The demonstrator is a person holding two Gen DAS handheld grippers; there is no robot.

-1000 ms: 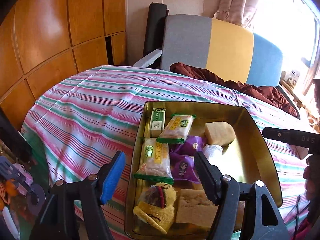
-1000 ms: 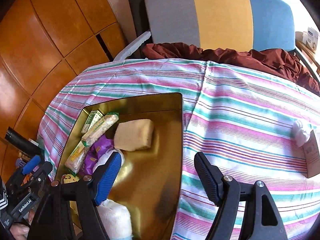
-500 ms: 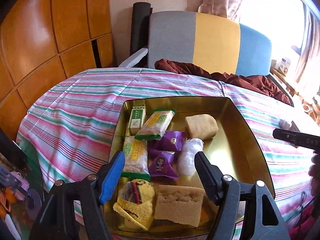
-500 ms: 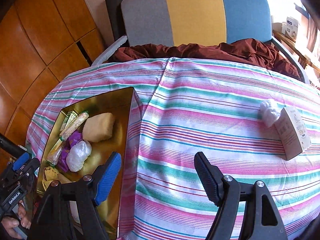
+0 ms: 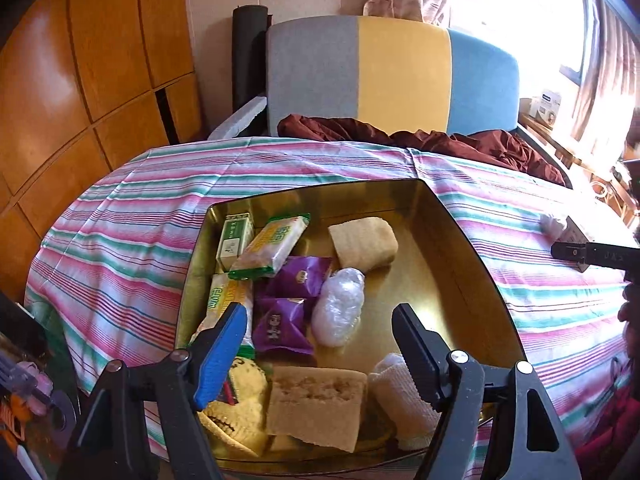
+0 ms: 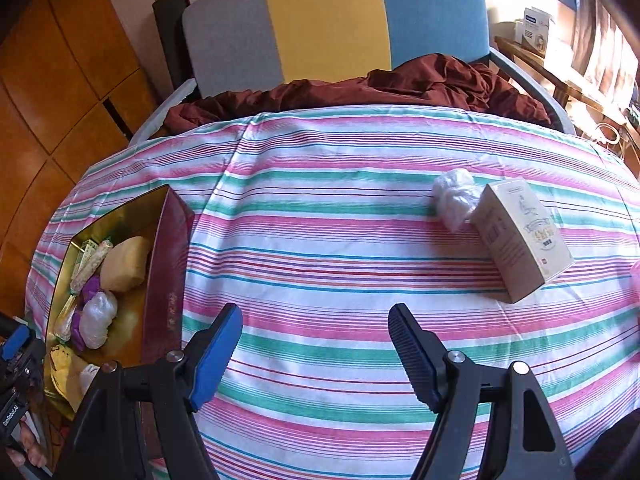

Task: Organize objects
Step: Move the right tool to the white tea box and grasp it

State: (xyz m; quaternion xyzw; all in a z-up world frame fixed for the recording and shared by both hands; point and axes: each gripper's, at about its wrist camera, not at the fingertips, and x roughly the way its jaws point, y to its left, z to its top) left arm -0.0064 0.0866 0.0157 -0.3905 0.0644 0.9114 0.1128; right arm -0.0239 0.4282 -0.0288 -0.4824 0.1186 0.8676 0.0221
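A gold tin (image 5: 452,248) on the striped tablecloth (image 6: 320,208) holds green packets (image 5: 272,246), purple packets (image 5: 296,276), a yellow cake (image 5: 364,242), a clear-wrapped white lump (image 5: 340,306), a crumbly bar (image 5: 316,408) and a white roll (image 5: 400,392). My left gripper (image 5: 320,312) hovers over the tin's near half, its jaws opening, nothing pressed between them. My right gripper (image 6: 316,312) stands open over bare cloth, right of the tin (image 6: 168,264). A cream box (image 6: 520,236) and a white wrapped ball (image 6: 454,196) lie far right of it.
A grey, yellow and blue chair (image 6: 332,20) with a maroon cloth (image 6: 400,84) stands behind the table. Wooden panels (image 5: 100,60) line the left. The table's edge curves down at left and front. Clutter (image 5: 28,384) sits below the near left corner.
The right gripper has swung right, off the tin and across the cloth; the box and ball came into view. The left view shifted so the tin is more centred, with the white roll showing.
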